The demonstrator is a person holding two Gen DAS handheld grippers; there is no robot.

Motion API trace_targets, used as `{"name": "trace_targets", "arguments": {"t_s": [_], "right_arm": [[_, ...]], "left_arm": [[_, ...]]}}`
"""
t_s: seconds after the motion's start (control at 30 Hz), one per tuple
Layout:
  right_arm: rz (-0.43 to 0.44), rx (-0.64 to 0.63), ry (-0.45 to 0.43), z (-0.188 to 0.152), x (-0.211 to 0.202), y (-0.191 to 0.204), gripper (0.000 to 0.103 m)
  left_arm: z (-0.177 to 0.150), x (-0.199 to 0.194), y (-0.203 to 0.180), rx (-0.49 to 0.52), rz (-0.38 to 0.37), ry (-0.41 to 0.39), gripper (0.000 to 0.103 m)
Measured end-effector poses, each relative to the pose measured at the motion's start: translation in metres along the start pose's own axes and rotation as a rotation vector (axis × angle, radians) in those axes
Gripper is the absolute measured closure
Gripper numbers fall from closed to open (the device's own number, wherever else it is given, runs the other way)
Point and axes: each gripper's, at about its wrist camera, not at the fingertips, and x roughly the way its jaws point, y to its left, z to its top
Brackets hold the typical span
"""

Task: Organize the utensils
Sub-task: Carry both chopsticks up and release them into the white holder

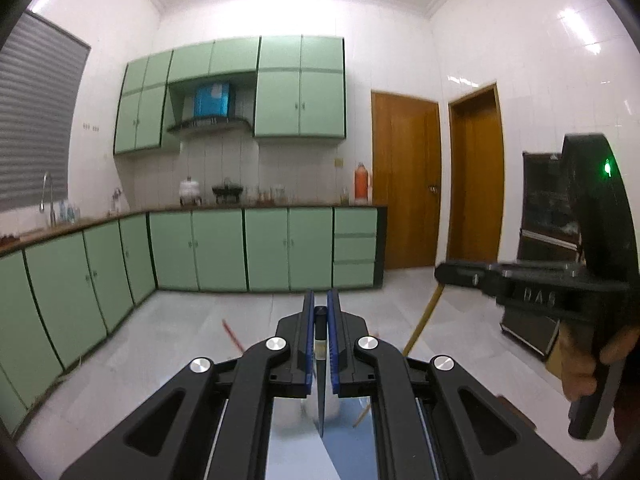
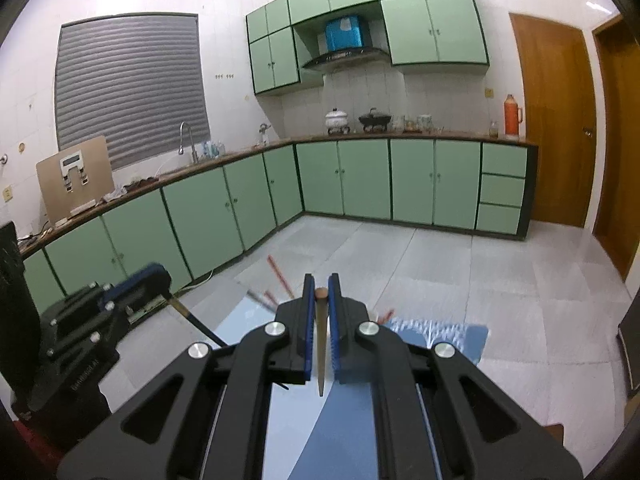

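Left tool (image 1: 321,320) clamps a dark, tapered black chopstick (image 1: 321,376) at lower centre; right tool (image 2: 321,300) clamps a tan wooden pointed chopstick (image 2: 321,344).

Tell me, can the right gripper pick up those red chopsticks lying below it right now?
Probably not yet. The right gripper is already shut on a brown chopstick, so it has no room. The red chopsticks lie on the surface below it, with nothing covering them.
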Motion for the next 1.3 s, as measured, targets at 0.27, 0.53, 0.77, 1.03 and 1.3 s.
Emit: {"name": "trace_targets", "arguments": {"t_s": [0.27, 0.53, 0.77, 1.03, 1.3], "right_arm": [[-0.045, 0.014, -0.024, 0.038, 0.042, -0.024, 0.097], [-0.065, 0.032, 0.006, 0.039, 0.101, -0.045, 0.097], [-0.060, 0.050, 0.074, 0.017, 0.149, -0.055, 0.097], [-0.043, 0.055, 0.133, -0.004, 0.175, -0.057, 0.093], [-0.059, 0.081, 0.102, -0.006, 0.164, -0.063, 0.090]], "left_arm": [[0.032, 0.055, 0.014, 0.004, 0.040, -0.056, 0.097], [0.017, 0.113, 0.030, 0.006, 0.072, 0.004, 0.097], [-0.012, 0.148, 0.041, -0.017, 0.069, 0.101, 0.097], [-0.032, 0.166, 0.049, -0.034, 0.056, 0.179, 0.096], [-0.025, 0.146, 0.054, -0.043, 0.073, 0.152, 0.083]]}}
